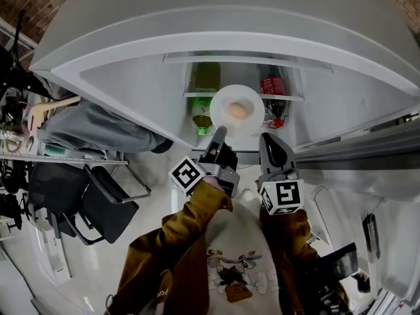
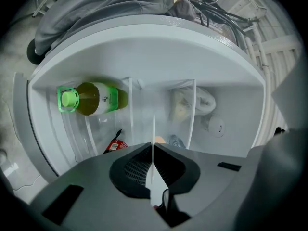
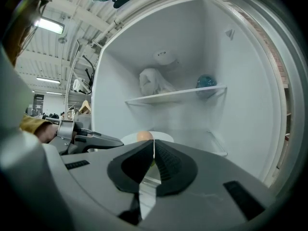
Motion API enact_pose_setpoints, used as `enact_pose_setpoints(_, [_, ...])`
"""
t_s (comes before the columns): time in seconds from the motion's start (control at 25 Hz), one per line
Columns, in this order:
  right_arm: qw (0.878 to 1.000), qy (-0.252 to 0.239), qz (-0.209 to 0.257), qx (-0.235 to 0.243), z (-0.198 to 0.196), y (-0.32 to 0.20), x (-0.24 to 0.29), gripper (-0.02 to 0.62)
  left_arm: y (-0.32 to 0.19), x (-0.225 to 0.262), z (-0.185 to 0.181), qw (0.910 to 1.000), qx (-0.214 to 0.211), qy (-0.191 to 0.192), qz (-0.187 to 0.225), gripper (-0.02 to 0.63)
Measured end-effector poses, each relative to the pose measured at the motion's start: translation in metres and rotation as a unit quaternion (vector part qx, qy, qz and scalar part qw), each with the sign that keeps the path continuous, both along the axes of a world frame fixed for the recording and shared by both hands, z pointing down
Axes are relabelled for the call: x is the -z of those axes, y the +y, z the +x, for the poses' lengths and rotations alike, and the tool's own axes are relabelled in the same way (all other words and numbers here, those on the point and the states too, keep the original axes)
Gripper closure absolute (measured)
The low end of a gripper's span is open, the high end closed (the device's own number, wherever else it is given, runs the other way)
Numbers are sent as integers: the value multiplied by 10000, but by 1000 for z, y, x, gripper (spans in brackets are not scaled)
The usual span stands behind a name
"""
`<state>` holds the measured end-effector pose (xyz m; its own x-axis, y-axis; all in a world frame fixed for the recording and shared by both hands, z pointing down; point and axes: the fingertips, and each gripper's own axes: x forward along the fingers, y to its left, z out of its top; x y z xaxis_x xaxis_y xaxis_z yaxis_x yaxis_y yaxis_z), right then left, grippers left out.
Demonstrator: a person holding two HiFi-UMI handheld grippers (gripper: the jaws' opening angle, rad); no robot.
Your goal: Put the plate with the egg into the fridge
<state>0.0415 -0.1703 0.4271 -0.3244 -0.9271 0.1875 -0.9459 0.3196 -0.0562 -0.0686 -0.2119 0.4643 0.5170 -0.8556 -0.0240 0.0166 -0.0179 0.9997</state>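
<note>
A white plate (image 1: 226, 100) with a brown egg (image 1: 238, 111) on it hangs in front of the open fridge (image 1: 131, 77), held at its near rim from both sides. My left gripper (image 1: 220, 131) is shut on the plate's left near edge. In the left gripper view the plate (image 2: 153, 129) shows edge-on as a thin white line between the closed jaws. My right gripper (image 1: 264, 136) is shut on the right near edge. In the right gripper view the egg (image 3: 144, 136) and the plate (image 3: 127, 139) sit just beyond the jaws.
Inside the fridge are a green-capped bottle (image 2: 94, 98), a red can (image 1: 273, 87), a glass shelf (image 3: 175, 95) with a white bag (image 3: 154, 83) and a blue round thing (image 3: 206, 82). A black chair (image 1: 98, 202) stands at the left.
</note>
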Motion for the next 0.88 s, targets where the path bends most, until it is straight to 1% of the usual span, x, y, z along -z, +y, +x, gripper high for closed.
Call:
enact_pose_setpoints(0.6, [9999,-25,-139,76,-6,-16,-15,588,-17,-7,-17,9988,478,70,-61,588])
enact_pose_setpoints(0.76, [9998,132,-82,112,-10,-20,-17,588,-21,-10,-21,9980,616,127,-70,588])
enact_pose_setpoints(0.88, [9998,160,-44,132,-12,-23,-16,588,-23,-13,-23,9972,721,165,-95,588])
